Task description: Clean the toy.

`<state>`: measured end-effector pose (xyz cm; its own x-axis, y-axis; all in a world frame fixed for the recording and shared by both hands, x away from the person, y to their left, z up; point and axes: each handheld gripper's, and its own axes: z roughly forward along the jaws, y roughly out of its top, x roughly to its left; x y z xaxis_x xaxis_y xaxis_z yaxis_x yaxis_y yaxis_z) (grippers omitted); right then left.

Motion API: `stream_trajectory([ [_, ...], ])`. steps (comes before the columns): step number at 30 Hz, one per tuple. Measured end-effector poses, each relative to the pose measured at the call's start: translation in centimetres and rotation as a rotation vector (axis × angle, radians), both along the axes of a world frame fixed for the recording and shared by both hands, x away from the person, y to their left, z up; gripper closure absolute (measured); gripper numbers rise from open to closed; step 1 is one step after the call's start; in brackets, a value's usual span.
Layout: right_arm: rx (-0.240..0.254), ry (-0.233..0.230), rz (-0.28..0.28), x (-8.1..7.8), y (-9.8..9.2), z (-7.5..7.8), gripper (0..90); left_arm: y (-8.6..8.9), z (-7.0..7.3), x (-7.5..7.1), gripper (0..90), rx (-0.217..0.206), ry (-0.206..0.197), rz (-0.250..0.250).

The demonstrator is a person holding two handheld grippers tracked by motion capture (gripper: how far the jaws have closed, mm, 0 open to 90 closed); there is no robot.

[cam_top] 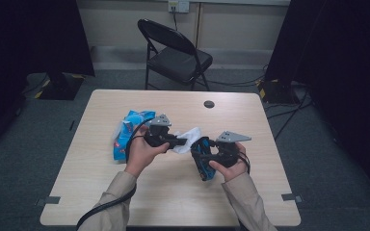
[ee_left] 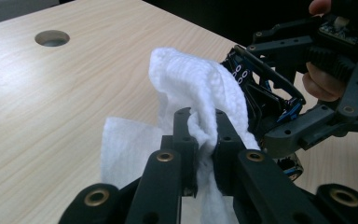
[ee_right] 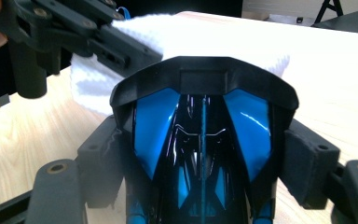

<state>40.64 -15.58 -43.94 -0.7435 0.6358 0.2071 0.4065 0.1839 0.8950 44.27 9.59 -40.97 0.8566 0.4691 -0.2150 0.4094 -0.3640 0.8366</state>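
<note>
**A:** What am I looking at nearest to me?

**B:** I'm holding the right gripper over the near half of the desk. Its jaws are standing wide but clamped on the black-and-blue gaming mouse, pads pressing on both flanks. The mouse is riding lifted off the desk, its long axis running along the jaws, one end pointing away from my right hand.

**A:** And the left one?

**B:** I'm keeping the left gripper just beyond and to the left, jaws pinched together on a fold of the white wipe. The cloth is bunching up above the jaws and hanging down towards the desk.

**A:** How are the two lying relative to each other?

**B:** The mouse is sitting to the right of the left gripper, close by. The wipe is draping against the mouse's far end; I can't tell how firmly it is pressing. I'm judging that the coming stroke depends on dragging the cloth along the mouse's length, so the left hand is the one doing the travelling.

**A:** Anything farther out?

**B:** A blue wipe packet is lying on the desk behind my left hand, and a black folding chair is standing beyond the far edge.
</note>
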Motion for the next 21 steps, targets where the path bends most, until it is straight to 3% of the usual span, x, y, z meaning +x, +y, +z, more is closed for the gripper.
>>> stream_trajectory([
  [21, 0.018, -0.006, 0.008, -0.1, 0.2, 0.2, 25.8, -2.2, -2.7, -1.0, 83.5, 0.004, 0.039, -0.061],
])
